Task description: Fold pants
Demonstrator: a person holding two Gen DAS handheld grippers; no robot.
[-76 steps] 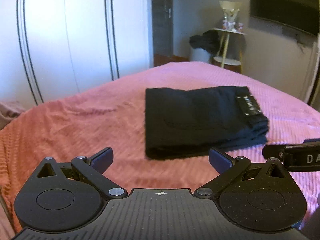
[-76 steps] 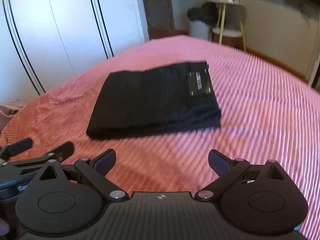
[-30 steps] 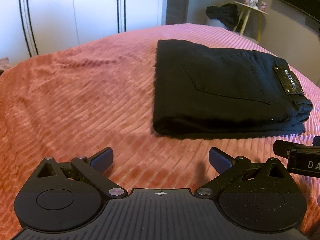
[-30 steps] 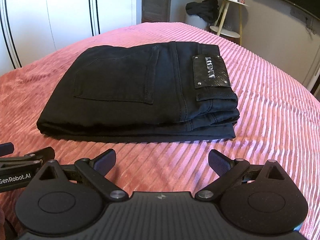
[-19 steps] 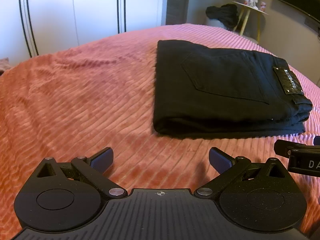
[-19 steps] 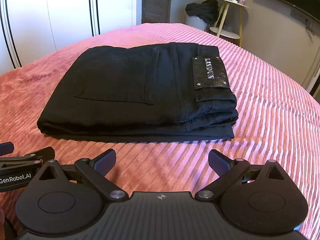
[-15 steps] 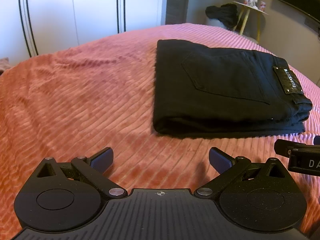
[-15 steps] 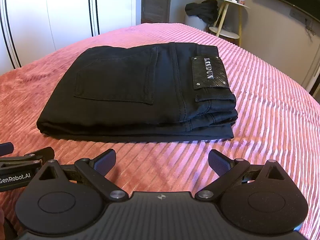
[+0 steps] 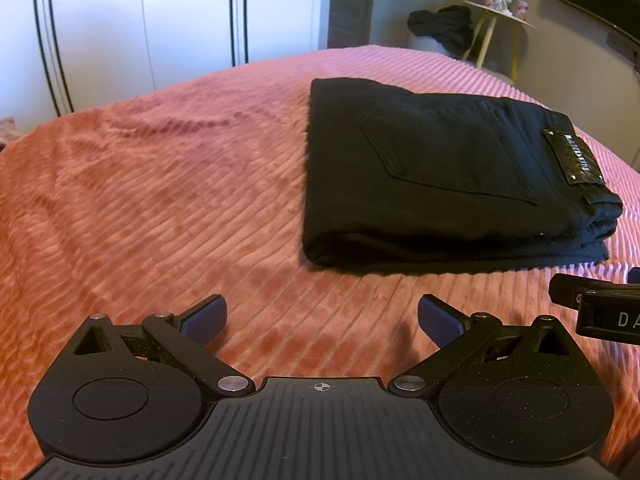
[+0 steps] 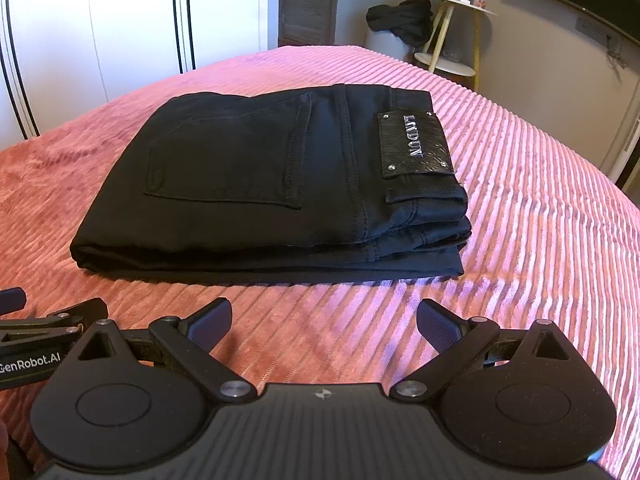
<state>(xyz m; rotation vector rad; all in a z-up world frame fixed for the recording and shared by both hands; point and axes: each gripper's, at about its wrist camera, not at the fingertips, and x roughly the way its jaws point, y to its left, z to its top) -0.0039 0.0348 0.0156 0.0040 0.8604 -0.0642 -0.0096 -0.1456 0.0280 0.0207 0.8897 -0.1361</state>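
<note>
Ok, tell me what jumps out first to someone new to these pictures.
The black pants stand out first, folded into a neat stack in the middle of the pink bedspread, with a leather patch on top at the right end. Nearer the camera, the left gripper and right gripper both hover open and empty, short of the stack.

Black patch (image 10: 416, 145) on folded pants (image 10: 256, 184), 1 o'clock in right view: "LNDON", spelling uncertain; left gripper (image 10: 48, 344), 9 o'clock: "GenRobot.AI"; right gripper (image 9: 600, 312), 3 o'clock in left view: "DA", cut off
</note>
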